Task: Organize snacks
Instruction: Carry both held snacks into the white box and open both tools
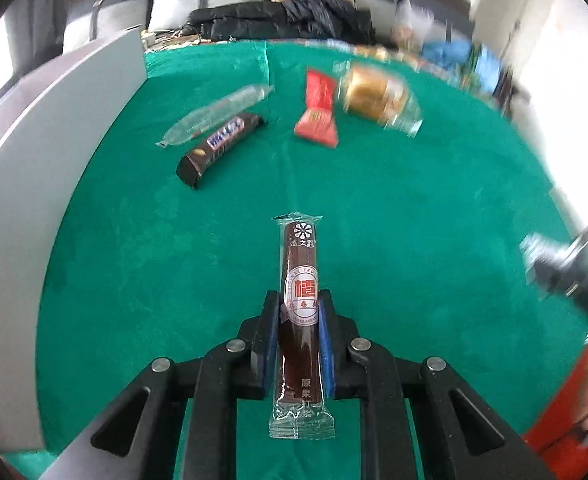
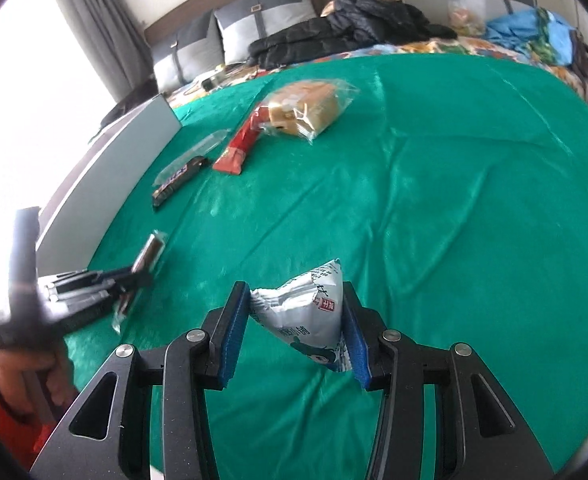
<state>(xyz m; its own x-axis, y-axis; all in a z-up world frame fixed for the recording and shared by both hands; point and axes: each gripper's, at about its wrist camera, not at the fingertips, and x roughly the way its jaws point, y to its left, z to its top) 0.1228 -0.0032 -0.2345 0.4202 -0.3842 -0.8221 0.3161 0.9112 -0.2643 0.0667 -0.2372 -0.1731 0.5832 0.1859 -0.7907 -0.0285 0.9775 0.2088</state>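
While clamped in left claw (image 1: pixel 298 312), brown roll (image 1: pixel 298 280) reads "ORIGINAL FRUIT", Chinese characters.

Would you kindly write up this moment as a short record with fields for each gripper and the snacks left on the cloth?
left gripper: shut on brown fruit roll
right gripper: shut on white snack pouch
surface: green cloth
lying on cloth: chocolate bar, clear wrapper, red packet, bagged bread
side panel: grey board
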